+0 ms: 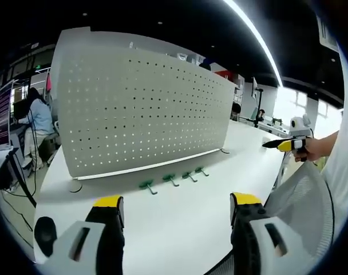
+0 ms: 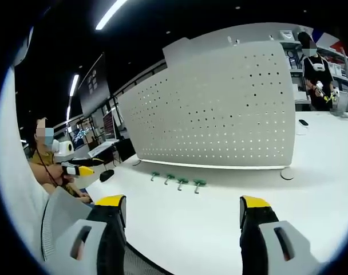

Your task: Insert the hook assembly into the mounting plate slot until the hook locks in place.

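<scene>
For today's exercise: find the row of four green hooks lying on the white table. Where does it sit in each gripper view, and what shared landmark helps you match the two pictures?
Left gripper view: the green hooks lie just below centre, in front of the board's lower edge, above the open jaws.
Right gripper view: the green hooks lie left of centre, before the board's base.
Shared landmark: the upright white pegboard behind them.

Bare desk lies open between both tools and the four green hooks, so the approach is free. Just behind the hooks the upright pegboard walls off the far side. A mesh chair back stands at the desk's near edge.
</scene>
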Motion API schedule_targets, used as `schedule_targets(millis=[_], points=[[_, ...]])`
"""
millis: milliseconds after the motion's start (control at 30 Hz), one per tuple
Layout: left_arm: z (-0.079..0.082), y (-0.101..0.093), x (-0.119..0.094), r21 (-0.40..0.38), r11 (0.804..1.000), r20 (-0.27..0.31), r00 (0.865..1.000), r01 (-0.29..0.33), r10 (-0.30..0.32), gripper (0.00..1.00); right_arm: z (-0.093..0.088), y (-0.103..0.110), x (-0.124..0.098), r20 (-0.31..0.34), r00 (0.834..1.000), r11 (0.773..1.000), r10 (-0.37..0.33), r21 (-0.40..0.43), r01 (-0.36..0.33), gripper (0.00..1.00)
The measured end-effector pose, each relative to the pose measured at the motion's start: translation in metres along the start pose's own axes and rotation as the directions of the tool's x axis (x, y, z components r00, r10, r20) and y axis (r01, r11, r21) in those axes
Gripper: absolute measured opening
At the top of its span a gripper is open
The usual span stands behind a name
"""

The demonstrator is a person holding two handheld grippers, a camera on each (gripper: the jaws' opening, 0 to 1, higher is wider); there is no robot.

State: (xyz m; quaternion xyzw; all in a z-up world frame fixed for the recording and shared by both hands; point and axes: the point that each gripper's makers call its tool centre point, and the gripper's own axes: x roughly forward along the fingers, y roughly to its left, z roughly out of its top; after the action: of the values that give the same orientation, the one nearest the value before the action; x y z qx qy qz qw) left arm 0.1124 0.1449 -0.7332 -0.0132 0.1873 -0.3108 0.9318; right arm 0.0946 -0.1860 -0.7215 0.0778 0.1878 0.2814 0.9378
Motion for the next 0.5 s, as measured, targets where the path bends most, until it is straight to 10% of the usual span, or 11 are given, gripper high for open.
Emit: schedule_targets(millis=[500], points=[[-0.001, 0.0, 0.014, 0.046, 0.996, -0.054, 0.996, 0.078, -0.075, 0.78, -0.002, 0.0, 0.002, -0.012, 1.0, 1.0, 0.002, -0.007, -0.003, 0.77]])
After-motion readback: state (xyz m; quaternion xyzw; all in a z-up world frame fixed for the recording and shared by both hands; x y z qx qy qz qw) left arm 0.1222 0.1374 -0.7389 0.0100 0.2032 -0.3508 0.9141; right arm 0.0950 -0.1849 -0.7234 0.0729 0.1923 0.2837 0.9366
